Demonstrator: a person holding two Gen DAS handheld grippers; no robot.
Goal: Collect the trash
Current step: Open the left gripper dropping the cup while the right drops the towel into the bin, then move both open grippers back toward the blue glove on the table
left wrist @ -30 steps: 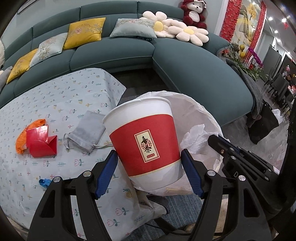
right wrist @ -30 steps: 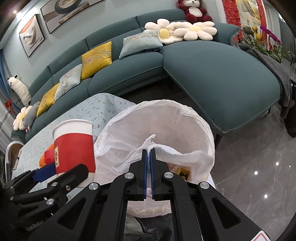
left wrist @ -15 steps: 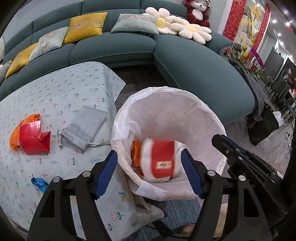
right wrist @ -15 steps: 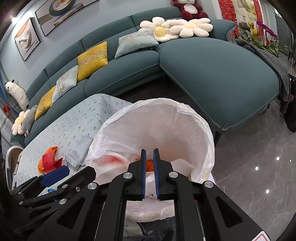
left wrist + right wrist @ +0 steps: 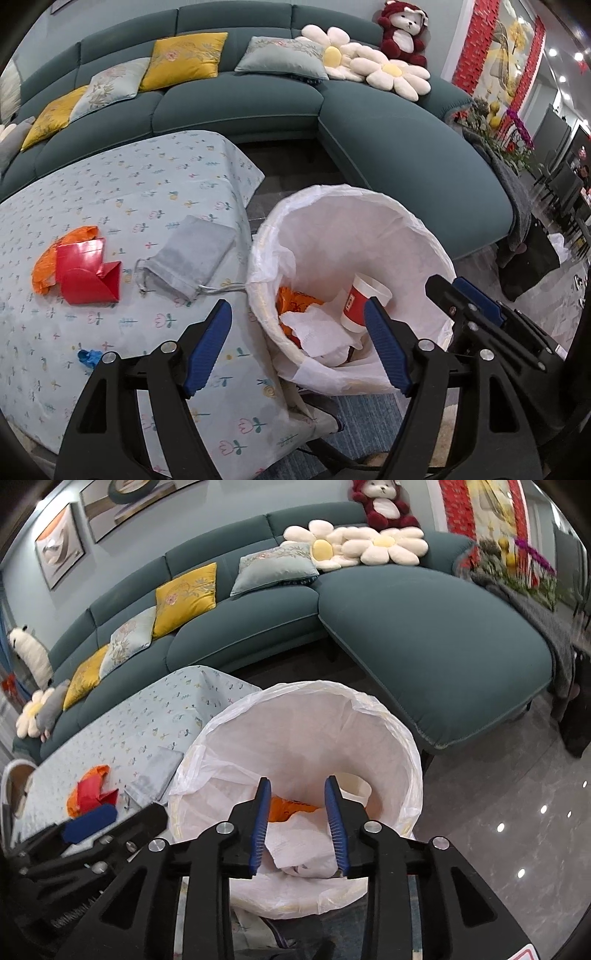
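Bin (image 5: pixel 424 236) ahead of and below both grippers, its rim touching the table (image 5: pixel 110 184) edge at left. Cup (image 5: pixel 364 301) in bin, tilted, on crumpled paper (image 5: pixel 317 328). On table, left of the left gripper (image 5: pixel 297 339): pouch (image 5: pixel 192 258) nearest bin, folded carton (image 5: pixel 88 273) further left. Sofa (image 5: pixel 388 140) behind.

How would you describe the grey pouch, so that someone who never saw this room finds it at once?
Start at the table with the flowered cloth, before the sofa. Near its edge beside the white bin lies a flat grey pouch. Unlike the red and orange scraps next to it, it is dull cloth with a drawstring.
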